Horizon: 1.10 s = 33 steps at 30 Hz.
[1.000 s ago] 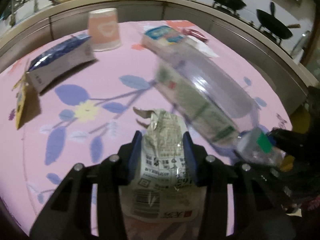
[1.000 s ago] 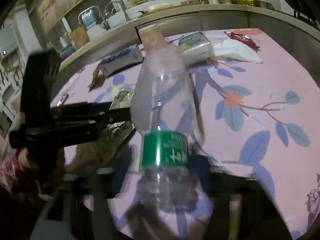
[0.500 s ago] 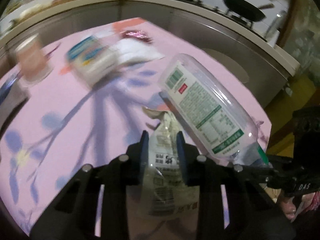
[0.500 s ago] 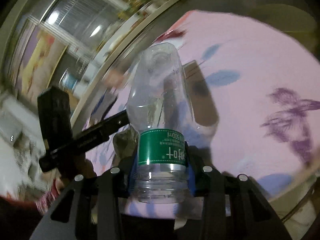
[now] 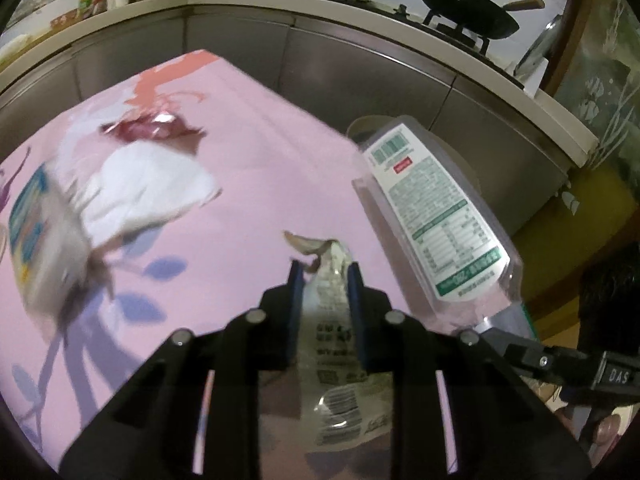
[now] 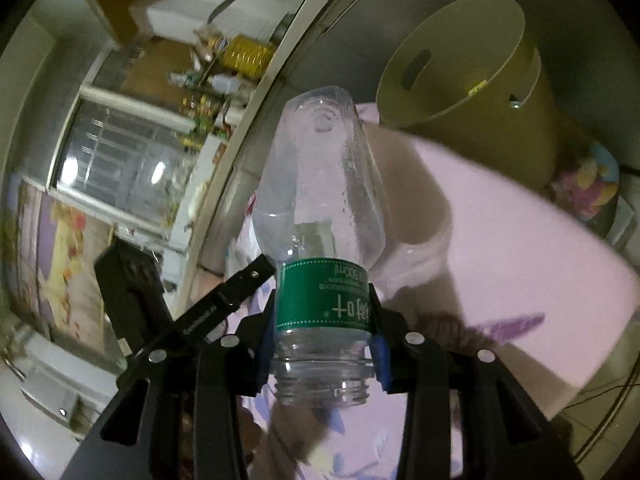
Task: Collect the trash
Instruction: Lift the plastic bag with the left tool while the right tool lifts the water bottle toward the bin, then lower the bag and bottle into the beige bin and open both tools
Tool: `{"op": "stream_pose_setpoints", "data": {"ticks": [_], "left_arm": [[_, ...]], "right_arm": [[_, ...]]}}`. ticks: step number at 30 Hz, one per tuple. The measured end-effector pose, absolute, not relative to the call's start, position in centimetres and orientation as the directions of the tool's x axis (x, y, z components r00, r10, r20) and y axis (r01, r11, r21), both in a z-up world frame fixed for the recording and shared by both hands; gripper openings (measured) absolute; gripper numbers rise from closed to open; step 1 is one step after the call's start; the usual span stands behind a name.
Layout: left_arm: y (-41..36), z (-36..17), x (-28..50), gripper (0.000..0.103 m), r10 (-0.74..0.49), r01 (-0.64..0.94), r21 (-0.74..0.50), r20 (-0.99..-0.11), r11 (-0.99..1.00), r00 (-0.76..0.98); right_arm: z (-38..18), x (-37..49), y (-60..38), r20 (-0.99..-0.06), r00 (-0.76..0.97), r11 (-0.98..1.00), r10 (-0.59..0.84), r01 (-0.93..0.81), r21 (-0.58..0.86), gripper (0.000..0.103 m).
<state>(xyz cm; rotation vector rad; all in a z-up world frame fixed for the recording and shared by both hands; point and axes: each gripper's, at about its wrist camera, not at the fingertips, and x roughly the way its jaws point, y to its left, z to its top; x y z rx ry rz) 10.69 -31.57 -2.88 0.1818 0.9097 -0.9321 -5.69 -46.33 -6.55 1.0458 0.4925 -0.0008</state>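
Observation:
My left gripper (image 5: 325, 280) is shut on a crumpled clear wrapper (image 5: 332, 344) with printed text, held above the pink flowered tablecloth (image 5: 248, 184). My right gripper (image 6: 322, 332) is shut on an empty clear plastic bottle (image 6: 322, 208) with a green label, gripped near its open neck, base pointing away. The bottle also shows in the left wrist view (image 5: 432, 220), to the right of the wrapper, near the table's right edge. A yellow-green trash bin (image 6: 476, 80) stands beyond the table edge, past the bottle's base, its opening facing the right wrist camera.
On the table lie a white tissue (image 5: 148, 188), a red foil wrapper (image 5: 152, 126) and a blurred blue-and-white pack (image 5: 44, 236). A steel kitchen counter (image 5: 360, 48) with woks (image 5: 468, 16) curves behind. The left gripper's body (image 6: 132, 292) shows left of the bottle.
Both grippers have swung to the right with their loads. The bottle now points toward the bin, which has come into the right wrist view. The cup and box have left view.

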Motion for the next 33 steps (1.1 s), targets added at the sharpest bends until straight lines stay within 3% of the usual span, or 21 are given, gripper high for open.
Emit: {"op": "stream_pose_setpoints", "data": {"ticks": [8,24,33], "left_arm": [[-37.3,-2.4,11.8,0.020,-0.615,0.792,-0.207,-0.747,0.575,0.251],[-46.7,-2.6,14.3,0.019,-0.629,0.830,-0.195,-0.745,0.522,0.220],[-51.0,-2.4,15.6,0.019,-0.629,0.836,-0.191,-0.747,0.515,0.217]], "right_arm": [[-6.7,-5.1,-51.2,-0.303,0.935,0.327,0.183,0.233,0.916,0.038],[-7.8,-4.8,-55.4,-0.257,0.959,0.178,0.119,0.234,0.956,0.038],[-8.8,-4.9,-57.4,-0.209,0.971,-0.009,0.114,0.212,0.977,0.038]]}}
